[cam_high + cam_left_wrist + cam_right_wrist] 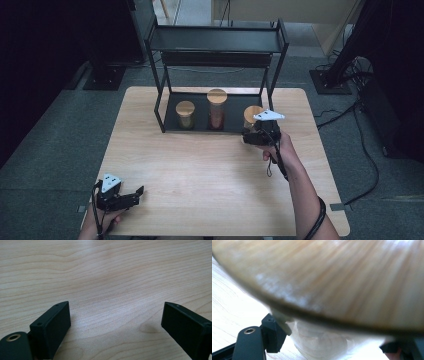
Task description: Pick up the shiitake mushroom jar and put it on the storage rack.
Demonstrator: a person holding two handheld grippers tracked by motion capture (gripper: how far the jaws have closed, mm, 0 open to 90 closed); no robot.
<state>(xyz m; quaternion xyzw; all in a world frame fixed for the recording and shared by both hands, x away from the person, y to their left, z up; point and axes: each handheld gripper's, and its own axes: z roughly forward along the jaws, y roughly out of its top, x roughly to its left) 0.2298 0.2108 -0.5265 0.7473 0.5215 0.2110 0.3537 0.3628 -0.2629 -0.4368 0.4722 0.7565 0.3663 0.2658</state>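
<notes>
Three jars with wooden lids stand by the black rack at the far side of the table, and the right claw is closed on the right-hand jar, its jaws gripping the clear body just under the lid. In the right gripper view that lid looms blurred and very close above the jaws, with the pale glass of the jar pressed between them. The short jar and the tall jar stand on the rack's bottom shelf to the left of this claw, the tall one nearer, the short one beyond it, both apart from the grip. The left claw rests at the near left edge of the table, well apart from the jars, held in the person's hand. Its jaws stand wide, as the left gripper view shows, with nothing but bare wood between them.
</notes>
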